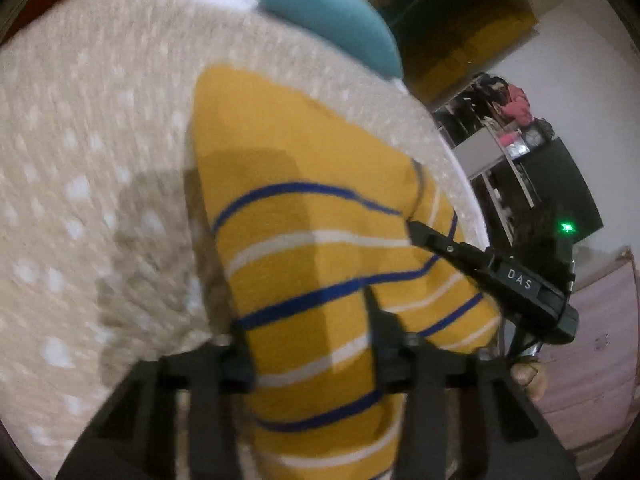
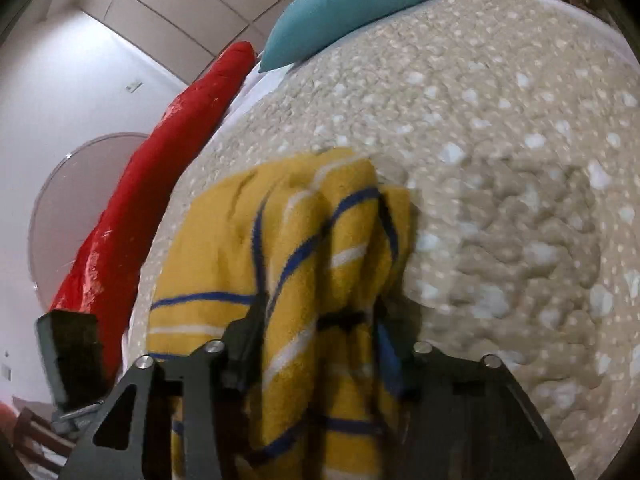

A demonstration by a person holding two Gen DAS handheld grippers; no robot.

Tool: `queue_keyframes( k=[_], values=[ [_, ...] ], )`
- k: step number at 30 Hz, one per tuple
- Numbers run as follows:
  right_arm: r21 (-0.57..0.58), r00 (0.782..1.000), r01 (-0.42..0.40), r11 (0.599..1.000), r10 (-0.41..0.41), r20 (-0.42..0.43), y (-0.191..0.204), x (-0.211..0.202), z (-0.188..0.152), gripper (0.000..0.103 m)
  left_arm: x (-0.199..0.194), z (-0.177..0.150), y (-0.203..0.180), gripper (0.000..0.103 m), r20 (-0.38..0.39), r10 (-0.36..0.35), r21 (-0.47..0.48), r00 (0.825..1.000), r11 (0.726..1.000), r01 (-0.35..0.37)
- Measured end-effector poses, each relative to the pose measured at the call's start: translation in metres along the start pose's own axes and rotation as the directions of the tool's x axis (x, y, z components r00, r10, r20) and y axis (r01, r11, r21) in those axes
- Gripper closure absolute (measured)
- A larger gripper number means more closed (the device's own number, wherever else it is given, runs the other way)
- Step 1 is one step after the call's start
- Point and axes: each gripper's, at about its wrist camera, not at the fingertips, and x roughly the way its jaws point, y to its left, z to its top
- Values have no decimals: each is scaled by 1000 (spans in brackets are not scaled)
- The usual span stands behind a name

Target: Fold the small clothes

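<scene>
1. Nearest in the left wrist view, the left gripper (image 1: 310,344) stands over the yellow striped garment (image 1: 320,264), its jaws apart with the cloth running up between them. The fabric there looks flat and the jaw faces do not seem to pinch it, though blur makes that uncertain.
2. Nearest in the right wrist view, the right gripper (image 2: 320,320) has a bunched, hanging fold of the same garment (image 2: 280,248) between its jaws. The cloth rises and drapes from them, so I judge it clamped, although the jaws stand partly apart and the contact itself is buried in fabric.
3. The garment's long axis runs away from the left jaws, from the near edge of the bed (image 1: 80,160) towards its far end. Its stripes cross that axis.
4. The right gripper (image 1: 416,228) appears in the left view at the garment's side edge, by the bed's side edge. Both hands are therefore on the cloth; the right seems to carry the fold, and the left lies nearer the flat part.
5. Farther off, a teal pillow (image 2: 344,8) sits at the bed's far end, and a red bundle (image 2: 160,168) lies along its side.
6. Hidden: the garment's near end is cut off below both frames, and its type and full outline are unclear.
</scene>
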Motion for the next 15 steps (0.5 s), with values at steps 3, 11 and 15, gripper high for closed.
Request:
queue_keyframes(
  k=[3,11,15],
  values=[
    [-56,995,-80,995,83,57,29,-18,6,66,-35,15,-10,66,56,33,41,998,999,-35],
    [-167,982,191,967,-186,44,29,21,-20,35,-5,-18,19,36,12,368,92,930,926,-367],
    [-149,973,217,965,-201,117,39,-10,-23,35,-31,-24,29,35,46,294,19,955,955,-295]
  ],
)
